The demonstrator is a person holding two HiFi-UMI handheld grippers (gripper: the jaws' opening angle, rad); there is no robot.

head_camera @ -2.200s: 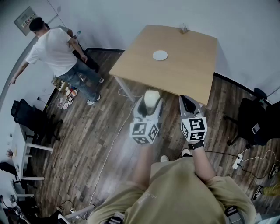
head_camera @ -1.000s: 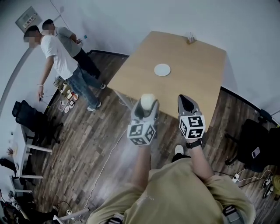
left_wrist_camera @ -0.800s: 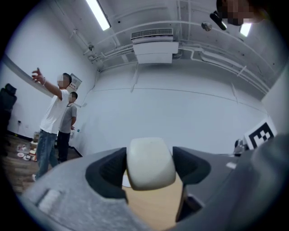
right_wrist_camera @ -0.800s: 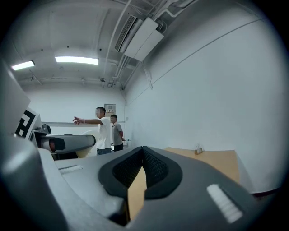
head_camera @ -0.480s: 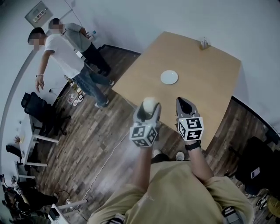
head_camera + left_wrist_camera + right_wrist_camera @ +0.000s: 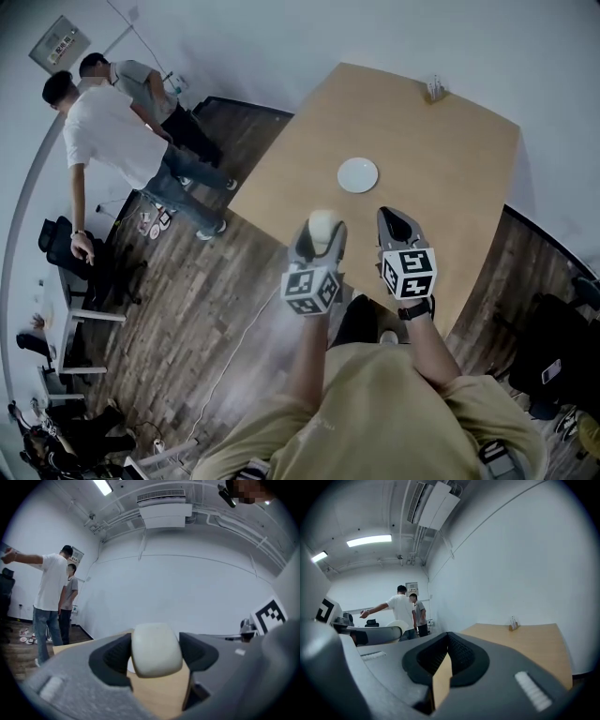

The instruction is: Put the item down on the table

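My left gripper point(image 6: 318, 246) pinches the pale rounded item point(image 6: 322, 223) in the air at the near edge of the table point(image 6: 441, 187). My right gripper point(image 6: 397, 223), just beside it, is pressed together on nothing. Further on, a white plate point(image 6: 357, 174) sits mid-table (bare wood all round it), with a small holder point(image 6: 434, 89) at the far corner. Two people point(image 6: 108, 122) stand off the left edge.

We see a smooth, matt cream rounded item point(image 6: 156, 648). The light-brown wooden table point(image 6: 441, 159) looks smooth and matt; the dark plank floor point(image 6: 206, 309) shows grain.
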